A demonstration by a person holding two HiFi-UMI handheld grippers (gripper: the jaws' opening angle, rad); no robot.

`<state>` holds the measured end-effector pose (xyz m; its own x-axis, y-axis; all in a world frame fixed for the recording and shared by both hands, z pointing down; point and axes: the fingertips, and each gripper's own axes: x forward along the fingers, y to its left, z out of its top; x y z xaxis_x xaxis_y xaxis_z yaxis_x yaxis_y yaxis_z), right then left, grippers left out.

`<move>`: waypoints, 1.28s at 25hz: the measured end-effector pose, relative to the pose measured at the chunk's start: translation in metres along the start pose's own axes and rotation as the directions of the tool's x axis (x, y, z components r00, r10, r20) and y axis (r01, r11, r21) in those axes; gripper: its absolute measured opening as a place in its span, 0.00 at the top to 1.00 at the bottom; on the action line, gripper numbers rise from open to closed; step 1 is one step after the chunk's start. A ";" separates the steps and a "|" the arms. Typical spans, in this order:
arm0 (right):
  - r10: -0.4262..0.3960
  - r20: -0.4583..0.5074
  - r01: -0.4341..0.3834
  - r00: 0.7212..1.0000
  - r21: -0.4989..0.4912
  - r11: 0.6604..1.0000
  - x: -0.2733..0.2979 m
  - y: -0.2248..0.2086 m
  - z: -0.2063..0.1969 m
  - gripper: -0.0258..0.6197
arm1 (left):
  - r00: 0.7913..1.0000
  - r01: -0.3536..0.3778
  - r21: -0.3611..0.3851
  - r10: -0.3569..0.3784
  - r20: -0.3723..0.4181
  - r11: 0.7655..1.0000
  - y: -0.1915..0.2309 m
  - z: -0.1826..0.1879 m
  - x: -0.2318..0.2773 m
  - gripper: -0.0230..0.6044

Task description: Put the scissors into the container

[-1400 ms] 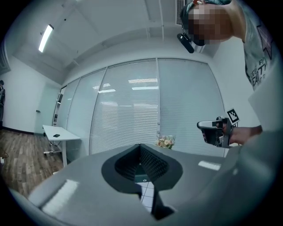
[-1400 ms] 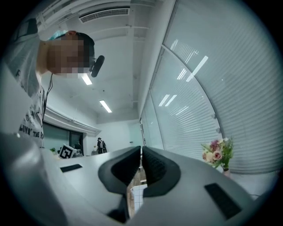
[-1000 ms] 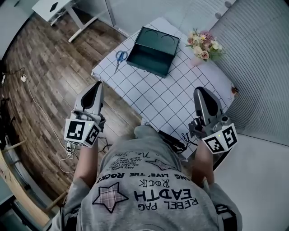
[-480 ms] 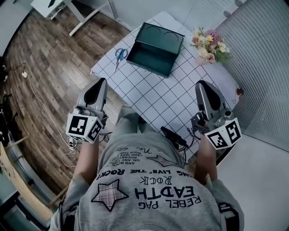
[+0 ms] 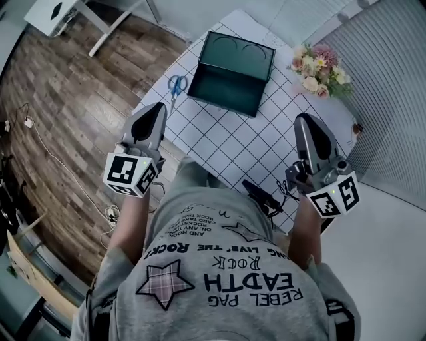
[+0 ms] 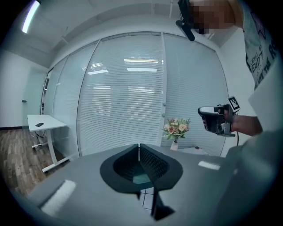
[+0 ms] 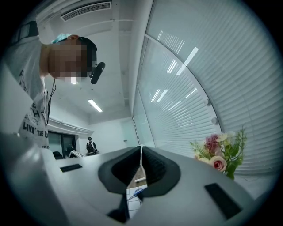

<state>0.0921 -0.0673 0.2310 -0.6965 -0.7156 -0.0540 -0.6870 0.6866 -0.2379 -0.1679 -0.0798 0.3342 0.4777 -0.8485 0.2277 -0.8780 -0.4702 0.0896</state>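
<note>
Blue-handled scissors (image 5: 176,85) lie on the white grid-cloth table (image 5: 226,143), just left of the dark green container (image 5: 229,73), whose lid stands open. My left gripper (image 5: 157,110) hangs shut and holding nothing over the table's near-left edge, a short way in front of the scissors. My right gripper (image 5: 305,121) is shut with nothing in it at the table's right side. In the left gripper view the jaws (image 6: 139,148) meet in a thin seam. In the right gripper view the jaws (image 7: 141,151) also meet, with a bit of blue scissors (image 7: 136,192) showing below them.
A small vase of flowers (image 5: 318,66) stands at the table's far right corner. A black device with a cable (image 5: 263,195) sits at the near table edge. Wooden floor (image 5: 73,113) lies left, with a white desk (image 5: 60,13) beyond. Blinds (image 5: 393,86) run along the right.
Both grippers have come forward toward the table; the left one now reaches over its near-left edge. Both stay shut. Scissors and container have not moved.
</note>
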 end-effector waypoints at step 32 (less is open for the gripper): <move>-0.146 -0.040 0.148 0.988 0.052 0.988 0.055 -0.041 -0.024 0.93 | 0.946 0.009 -0.002 -0.010 -0.325 1.000 0.075 -0.126 0.123 0.95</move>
<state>0.0770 -0.1318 0.2610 -0.5962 -0.8026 0.0202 -0.7708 0.5652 -0.2938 -0.1791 -0.1893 0.4913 0.4499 -0.7188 0.5300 -0.8735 -0.4776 0.0938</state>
